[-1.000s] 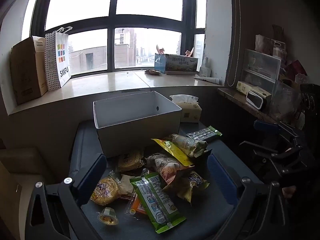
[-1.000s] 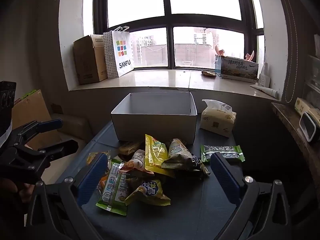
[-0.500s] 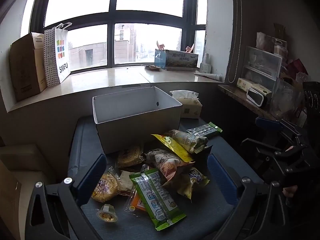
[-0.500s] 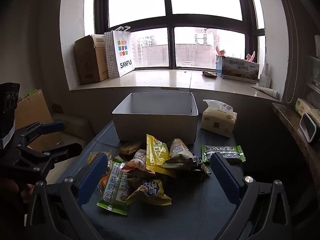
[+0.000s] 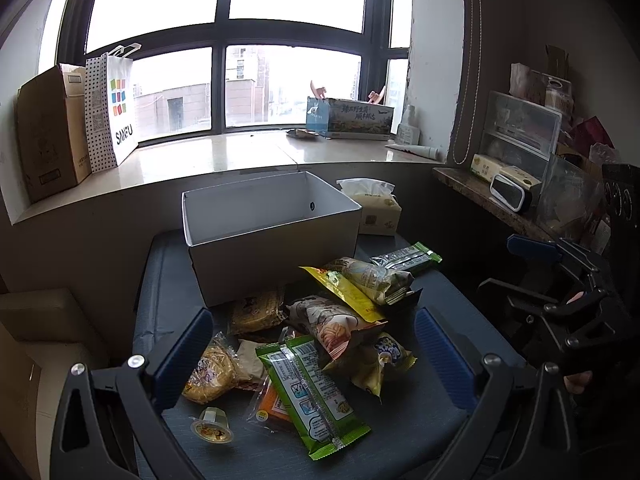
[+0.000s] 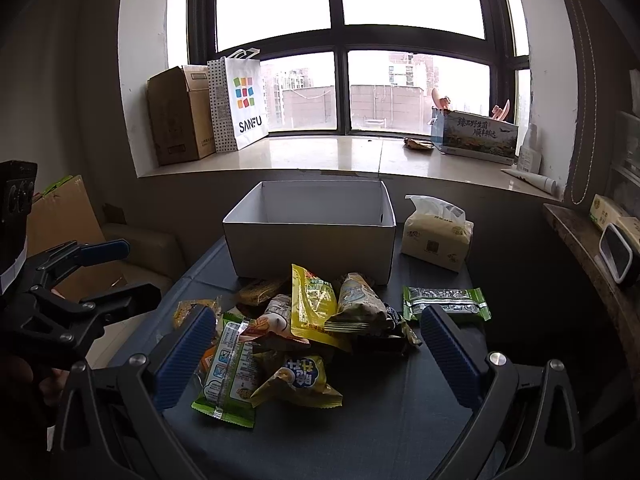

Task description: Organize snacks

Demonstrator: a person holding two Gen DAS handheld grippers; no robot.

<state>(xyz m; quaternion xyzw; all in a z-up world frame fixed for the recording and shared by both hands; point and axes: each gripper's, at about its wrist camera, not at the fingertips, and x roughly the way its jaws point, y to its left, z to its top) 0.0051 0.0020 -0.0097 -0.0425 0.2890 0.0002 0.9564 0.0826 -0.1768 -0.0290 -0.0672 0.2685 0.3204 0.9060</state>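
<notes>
A pile of snack packets (image 5: pixel 332 332) lies on the dark table (image 5: pixel 432 408) in front of an empty white box (image 5: pixel 276 248). The pile (image 6: pixel 304 320) and the box (image 6: pixel 312 244) also show in the right wrist view. A green packet (image 5: pixel 310 394) and a small jelly cup (image 5: pixel 211 430) lie nearest. A green-and-silver packet (image 6: pixel 446 304) lies apart at the right. My left gripper (image 5: pixel 312 344) is open and empty above the pile's near side. My right gripper (image 6: pixel 316 344) is open and empty, also hovering over the pile.
A tissue pack (image 6: pixel 436 240) stands right of the box. The windowsill behind holds a cardboard box (image 6: pixel 180 116), a SANFU bag (image 6: pixel 240 104) and a printed carton (image 6: pixel 476 132). A cluttered shelf (image 5: pixel 520 184) is at the right.
Both grippers have eased slightly back and up from the pile. Their jaws stay open. No snack has moved.
</notes>
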